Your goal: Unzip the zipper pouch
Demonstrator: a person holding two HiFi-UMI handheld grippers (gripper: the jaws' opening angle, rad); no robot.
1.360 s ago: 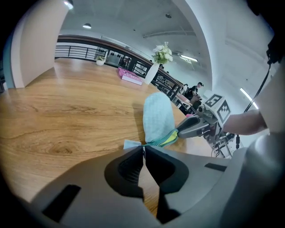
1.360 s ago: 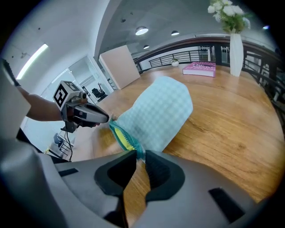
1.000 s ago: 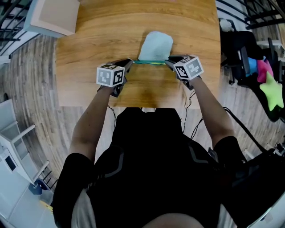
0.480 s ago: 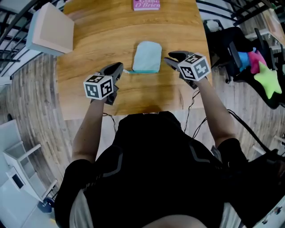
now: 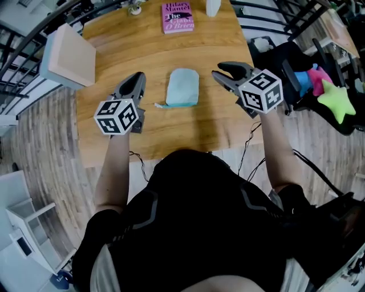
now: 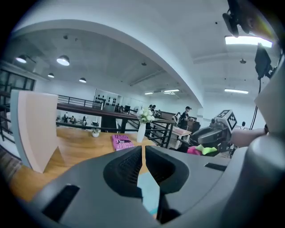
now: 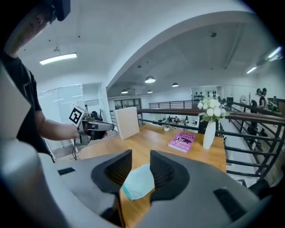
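The light blue zipper pouch (image 5: 182,87) lies flat on the wooden table (image 5: 171,137), its teal zipper edge facing me and a small pull tab sticking out at its near left corner. My left gripper (image 5: 138,77) hovers left of the pouch, shut and holding nothing. On the other side my right gripper (image 5: 221,69) is raised, its jaws apart and empty. The left gripper view shows the pouch (image 6: 149,193) below the closed jaws of the left gripper (image 6: 143,149). In the right gripper view the pouch (image 7: 138,180) shows through the gap of the right gripper (image 7: 140,156).
A pink book (image 5: 177,17) and a white vase (image 5: 213,7) stand at the table's far edge. A beige board (image 5: 69,54) leans at the far left corner. A dark chair with bright plush toys (image 5: 328,97) is to the right, and railings lie beyond.
Both grippers have let go of the pouch's zipper edge and drawn apart to either side. The pouch now lies free on the table. The right jaws stand wider.
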